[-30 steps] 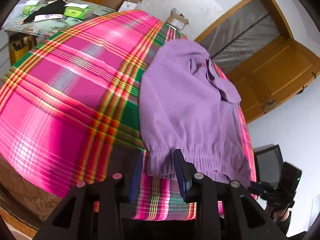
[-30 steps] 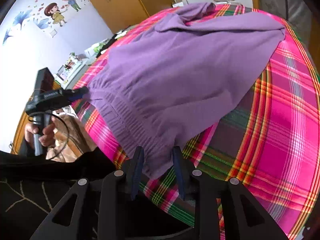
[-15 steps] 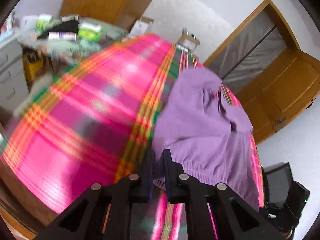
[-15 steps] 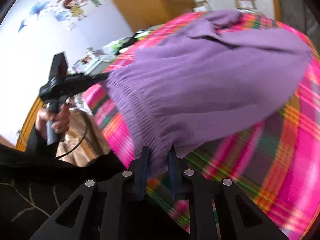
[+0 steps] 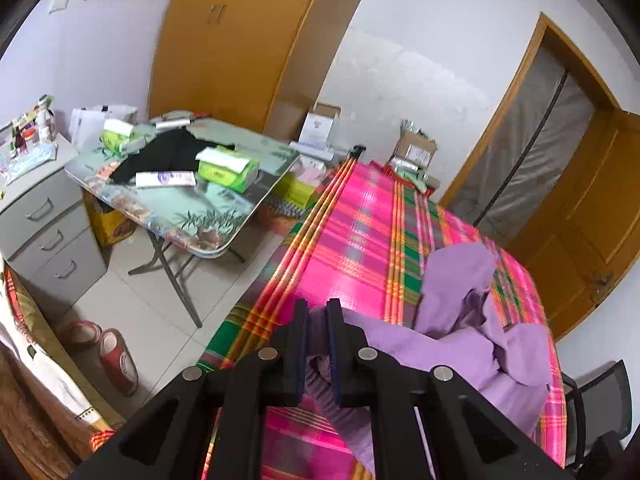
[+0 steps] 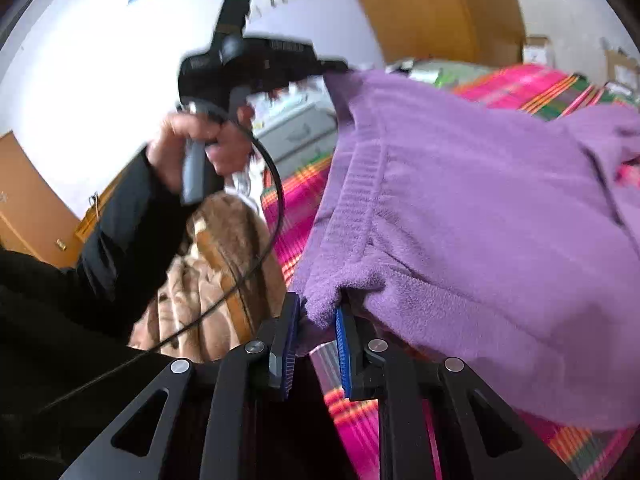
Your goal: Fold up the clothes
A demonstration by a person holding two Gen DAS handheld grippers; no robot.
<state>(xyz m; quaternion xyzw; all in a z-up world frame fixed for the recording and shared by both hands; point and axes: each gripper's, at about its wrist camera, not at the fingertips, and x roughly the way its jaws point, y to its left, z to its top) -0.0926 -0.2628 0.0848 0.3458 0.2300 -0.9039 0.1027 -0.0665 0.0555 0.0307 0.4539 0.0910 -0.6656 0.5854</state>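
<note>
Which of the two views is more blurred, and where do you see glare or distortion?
Right wrist view: motion blur smears the hand and the purple fleece garment; the white wall is overexposed. Left wrist view: mostly sharp; fisheye bends the wooden door frame; the pink plaid cloth shows sheen.

The purple fleece garment point(image 6: 480, 208) with a ribbed hem is lifted at one edge, the rest rumpled on the pink plaid bed cover point(image 5: 352, 248).
</note>
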